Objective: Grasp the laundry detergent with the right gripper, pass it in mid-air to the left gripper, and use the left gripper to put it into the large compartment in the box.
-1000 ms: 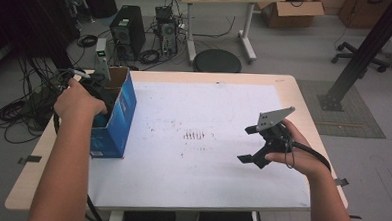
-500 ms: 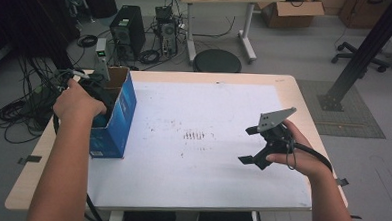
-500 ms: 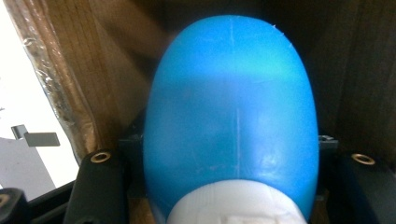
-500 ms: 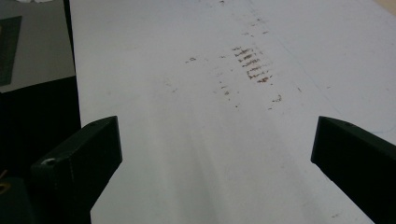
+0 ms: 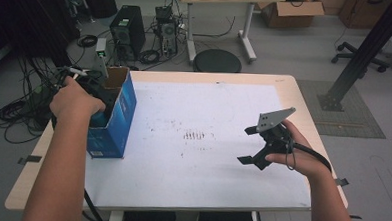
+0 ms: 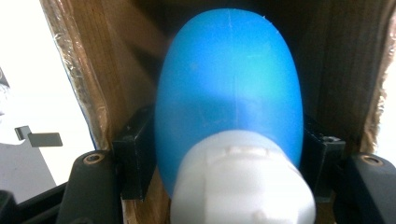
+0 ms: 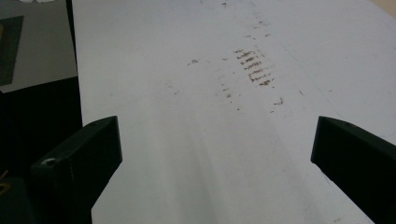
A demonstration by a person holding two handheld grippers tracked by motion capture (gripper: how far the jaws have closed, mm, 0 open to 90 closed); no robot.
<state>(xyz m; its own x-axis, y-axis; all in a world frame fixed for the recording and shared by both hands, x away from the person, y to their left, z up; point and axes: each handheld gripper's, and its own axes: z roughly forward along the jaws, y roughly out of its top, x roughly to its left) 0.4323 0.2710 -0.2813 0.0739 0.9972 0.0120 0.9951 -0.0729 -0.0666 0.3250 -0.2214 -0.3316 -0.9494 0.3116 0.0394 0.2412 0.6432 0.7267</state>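
The left gripper (image 5: 97,93) reaches into the open top of a blue cardboard box (image 5: 114,118) that stands at the left edge of the table (image 5: 220,189). Between its black jaws sits a blue light bulb (image 6: 229,88): a smooth, matte, egg-shaped globe with a faint seam down its middle and a white ribbed plastic collar at the near end. The box's brown inner walls rise close around it. The jaws have just been opening a little; both pads stand right against the bulb's flanks, and I cannot tell whether they press on it. The right gripper (image 5: 262,143) hovers over the white tabletop well to the right, jaws spread wide with nothing between them, near some brownish scuff marks (image 7: 254,65).
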